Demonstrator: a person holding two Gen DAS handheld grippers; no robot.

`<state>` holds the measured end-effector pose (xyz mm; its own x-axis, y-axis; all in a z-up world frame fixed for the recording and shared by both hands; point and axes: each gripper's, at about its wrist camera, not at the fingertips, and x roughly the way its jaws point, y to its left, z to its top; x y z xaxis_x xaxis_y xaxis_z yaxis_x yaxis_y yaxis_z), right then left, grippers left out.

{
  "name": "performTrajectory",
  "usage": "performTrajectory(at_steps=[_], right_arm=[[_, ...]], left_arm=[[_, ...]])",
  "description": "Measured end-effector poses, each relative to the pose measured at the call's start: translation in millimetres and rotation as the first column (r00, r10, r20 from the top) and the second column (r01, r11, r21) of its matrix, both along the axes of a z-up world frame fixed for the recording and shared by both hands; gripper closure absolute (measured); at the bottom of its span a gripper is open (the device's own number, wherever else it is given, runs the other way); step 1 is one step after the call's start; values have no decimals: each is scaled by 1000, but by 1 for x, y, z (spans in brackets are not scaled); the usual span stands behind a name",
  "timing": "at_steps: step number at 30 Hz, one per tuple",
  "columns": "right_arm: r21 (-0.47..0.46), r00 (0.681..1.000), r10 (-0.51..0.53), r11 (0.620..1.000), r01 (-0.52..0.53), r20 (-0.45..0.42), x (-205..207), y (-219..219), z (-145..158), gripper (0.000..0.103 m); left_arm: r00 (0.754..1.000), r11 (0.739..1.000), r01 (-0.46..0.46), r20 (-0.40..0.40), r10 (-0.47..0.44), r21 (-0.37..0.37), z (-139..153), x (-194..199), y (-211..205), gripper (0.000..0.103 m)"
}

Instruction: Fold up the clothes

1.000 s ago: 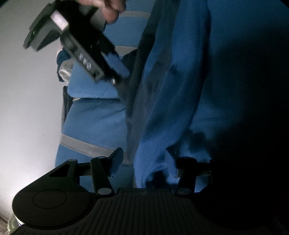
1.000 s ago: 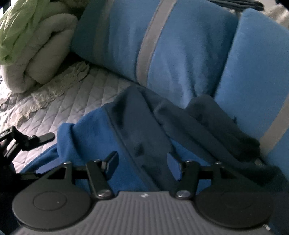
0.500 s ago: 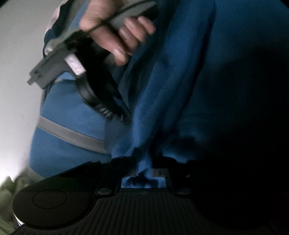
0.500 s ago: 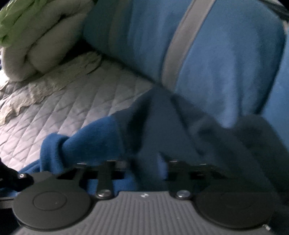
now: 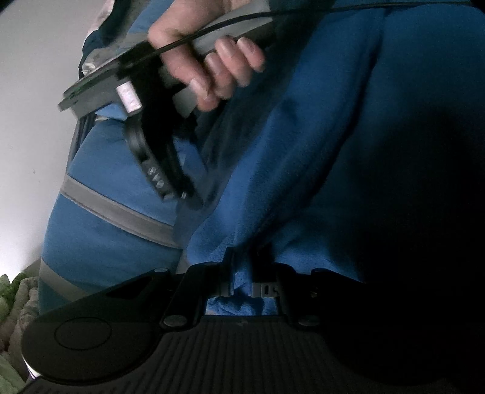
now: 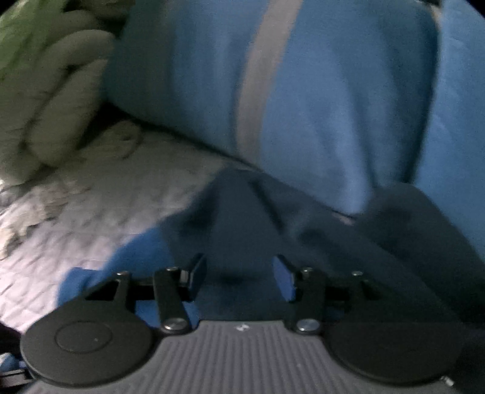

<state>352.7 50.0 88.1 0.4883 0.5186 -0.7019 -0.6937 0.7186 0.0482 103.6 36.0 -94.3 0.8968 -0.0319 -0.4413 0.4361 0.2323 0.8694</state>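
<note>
Pinching blue fleece (image 5: 303, 169) — left claw (image 5: 242, 272), right claw (image 6: 239, 272) agape

No readable text, labels, brands or numbers in either view; the pale sticker (image 5: 129, 97) on the other claw's body is too blurred to read.

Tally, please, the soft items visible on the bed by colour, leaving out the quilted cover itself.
Blue: 3, the fleece garment and two grey-striped pillows.
Beige: 1, the rolled blanket.
Green: 1, the cloth above it.
Total: 5.
</note>
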Motion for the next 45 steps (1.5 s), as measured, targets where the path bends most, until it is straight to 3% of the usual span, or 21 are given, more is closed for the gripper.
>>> performTrajectory(at_steps=[4,5,6,7,10,15,17,18,21,22,23,24,25,26,27,30,35,36,40,42,45], right_arm=[[2,999,50,999,-50,-13,-1,18,-6,42],[-4,998,66,998,-67,-21,-1,22,-9,57],[-10,996,84,996,-84,-30,-1,26,-12,87],[-27,995,93,995,-93,-29,-1,30,-13,95],[-71,995,97,993,-95,24,-7,37,-11,100],[-61,996,-11,998,16,87,2,28,-1,103],[-107,984,-69,990,87,163,6,26,0,103],[-103,985,-92,989,108,146,11,23,1,103],[-62,984,-145,987,152,100,20,9,6,102],[-49,985,-149,987,154,91,19,5,8,94],[-52,984,-154,986,159,91,18,3,9,89],[-58,983,-159,985,164,92,16,1,11,82],[-65,983,-157,984,164,99,14,-1,12,73],[-65,983,-150,985,157,104,11,-2,14,71],[-64,984,-142,987,149,109,8,-4,16,66],[-56,987,-123,990,130,106,1,-5,19,49],[-45,989,-92,994,97,115,-4,1,21,43],[-43,989,-92,994,98,118,-4,3,20,42],[-34,987,-95,994,101,131,-1,10,20,38],[-30,986,-97,994,102,138,0,14,19,37],[-17,986,-112,993,115,123,13,27,15,37]], left_arm=[[1000,1000,1,2,-1,1,1,3,-3,95],[1000,1000,1,2,-1,-3,1,4,-3,95],[1000,1000,0,2,0,-7,1,4,-2,95],[1000,1000,-1,2,1,-11,2,4,-2,96],[1000,1000,-9,6,9,-30,3,2,-2,96],[1000,998,-16,-6,16,-61,8,-4,-4,96],[1000,996,-19,-20,18,-89,12,-7,-3,96],[1000,995,-21,-24,18,-96,13,-8,-3,96],[999,988,-17,-34,12,-154,24,-7,5,92],[999,981,-17,-37,11,-195,31,-9,10,88],[999,971,-20,-40,11,-239,38,-10,15,78],[998,955,-36,-52,21,-293,47,-8,22,72],[997,933,-61,-63,41,-354,55,-8,30,57],[995,906,-88,-75,62,-415,63,-8,39,49],[992,884,-118,-90,87,-452,67,-3,46,47],[972,825,-231,-150,179,-515,70,19,63,46],[945,847,-305,-246,214,-436,49,58,61,46],[942,838,-313,-256,215,-447,49,63,63,46],[924,790,-364,-297,240,-493,48,74,80,47],[910,746,-395,-337,240,-536,47,78,91,49],[885,679,-437,-416,208,-590,41,79,103,60]])
